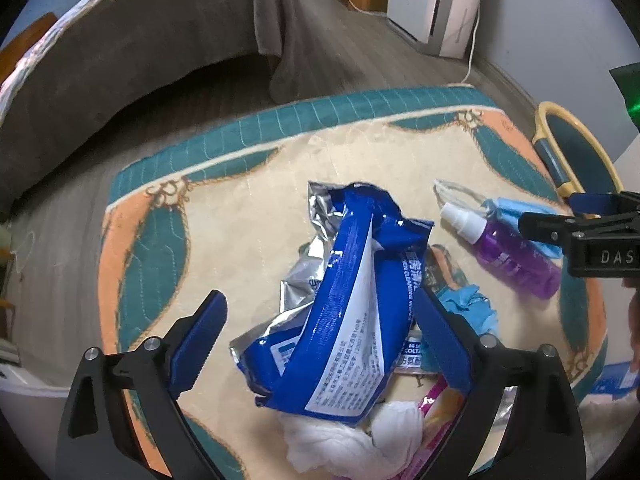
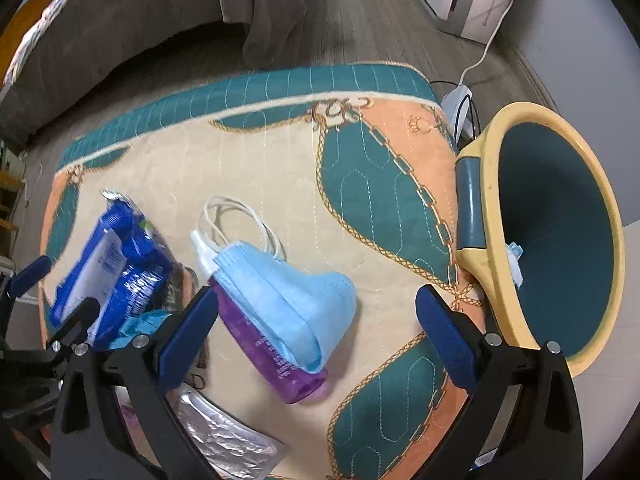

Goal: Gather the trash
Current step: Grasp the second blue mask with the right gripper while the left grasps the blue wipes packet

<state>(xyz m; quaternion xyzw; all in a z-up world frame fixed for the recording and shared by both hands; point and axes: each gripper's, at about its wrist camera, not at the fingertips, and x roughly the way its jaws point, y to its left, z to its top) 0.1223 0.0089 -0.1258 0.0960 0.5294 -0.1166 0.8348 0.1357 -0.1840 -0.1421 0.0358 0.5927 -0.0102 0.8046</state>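
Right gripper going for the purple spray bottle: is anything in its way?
Yes. A blue face mask is draped over the purple spray bottle, covering most of its upper side. The open right gripper hangs above both; nothing else intervenes.

Mask on bottle; wrapper left, bin right.
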